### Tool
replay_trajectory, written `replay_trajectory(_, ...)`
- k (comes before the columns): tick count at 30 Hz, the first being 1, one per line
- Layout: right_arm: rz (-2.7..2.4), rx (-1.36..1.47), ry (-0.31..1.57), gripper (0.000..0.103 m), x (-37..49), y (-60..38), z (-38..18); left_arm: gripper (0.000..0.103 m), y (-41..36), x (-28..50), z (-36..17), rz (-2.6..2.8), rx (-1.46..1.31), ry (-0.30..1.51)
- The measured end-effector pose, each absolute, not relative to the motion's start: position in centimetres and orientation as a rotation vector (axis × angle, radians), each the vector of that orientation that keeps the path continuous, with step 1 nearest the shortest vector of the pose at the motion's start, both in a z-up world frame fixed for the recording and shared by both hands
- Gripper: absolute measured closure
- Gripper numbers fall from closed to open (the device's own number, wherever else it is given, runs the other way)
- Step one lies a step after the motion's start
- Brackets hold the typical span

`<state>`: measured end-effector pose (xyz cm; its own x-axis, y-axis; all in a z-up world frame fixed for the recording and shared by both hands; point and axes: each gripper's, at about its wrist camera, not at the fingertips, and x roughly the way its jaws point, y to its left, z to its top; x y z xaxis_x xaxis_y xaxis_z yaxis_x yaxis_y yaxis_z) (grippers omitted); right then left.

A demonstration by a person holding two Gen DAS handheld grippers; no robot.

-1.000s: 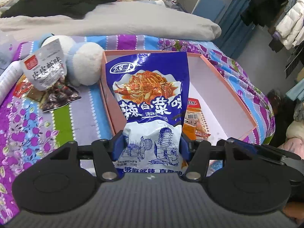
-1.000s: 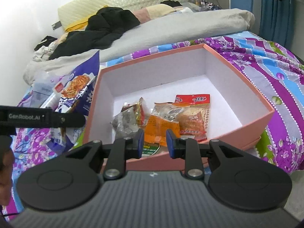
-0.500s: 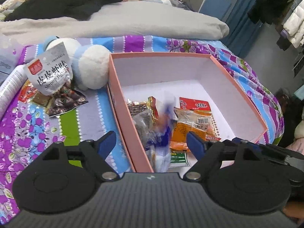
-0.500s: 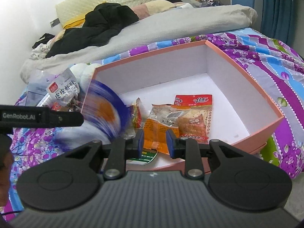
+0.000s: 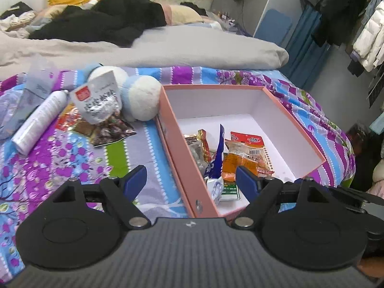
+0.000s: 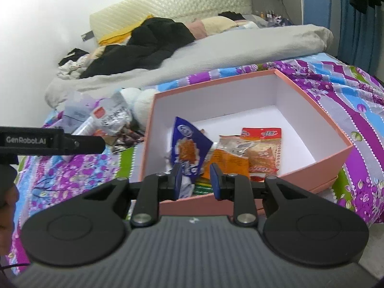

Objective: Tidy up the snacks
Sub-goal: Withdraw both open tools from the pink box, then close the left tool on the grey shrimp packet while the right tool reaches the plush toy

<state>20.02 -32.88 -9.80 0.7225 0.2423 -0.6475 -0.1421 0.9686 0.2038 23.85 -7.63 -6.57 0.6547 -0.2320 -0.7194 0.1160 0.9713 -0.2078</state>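
Note:
A pink box (image 5: 172,129) with a white inside lies open on the flowered bedspread. In it a blue snack bag (image 5: 217,156) leans on edge among an orange packet (image 5: 240,160) and a red-topped packet (image 5: 247,140). My left gripper (image 5: 189,180) hovers over the box's near left wall, jaws wide apart and empty. In the right wrist view the blue bag (image 6: 189,144) rests inside the box (image 6: 319,165). My right gripper (image 6: 196,177) hangs before the near wall, jaws a narrow gap apart and empty. A silver-white snack bag (image 5: 98,100) and dark packets (image 5: 110,129) lie left of the box.
A white plush toy (image 5: 141,98) touches the box's far left corner. A white spray can (image 5: 38,120) lies at the left. A grey duvet (image 5: 168,48) and black clothes fill the back of the bed. Hanging coats (image 5: 367,38) stand at the right.
The left gripper let go of the blue bag, which dropped into the box and now leans there. Both grippers have drawn back and up from the box.

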Motion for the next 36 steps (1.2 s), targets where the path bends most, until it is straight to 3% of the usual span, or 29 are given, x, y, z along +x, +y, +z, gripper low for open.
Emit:
replay_trajectory(13, 0.281, 0.14, 0.665, 0.074, 13.0, -29.7, -8.0, 0.019, -4.0, 14.5, -4.8, -0.143, -0.184, 0.774)
replay_trajectory(22, 0.346, 0.125, 0.664, 0.074, 11.1, -27.3, -8.3, 0.019, -1.1, 12.4, -5.8, -0.081, -0.215, 0.796)
replay_trajectory(27, 0.39, 0.1, 0.658, 0.033, 11.5, -25.9, -8.6, 0.019, 0.1, 13.3, -6.7, -0.049, -0.238, 0.813)
replay_trajectory(30, 0.389, 0.068, 0.66, 0.021, 12.2, -25.1, -8.8, 0.015, 0.7, 14.4, -7.5, -0.038, -0.247, 0.828)
replay_trajectory(36, 0.409, 0.023, 0.696, 0.013, 15.2, -23.9, -9.8, 0.011, 2.2, 17.2, -9.1, -0.018, -0.261, 0.85)
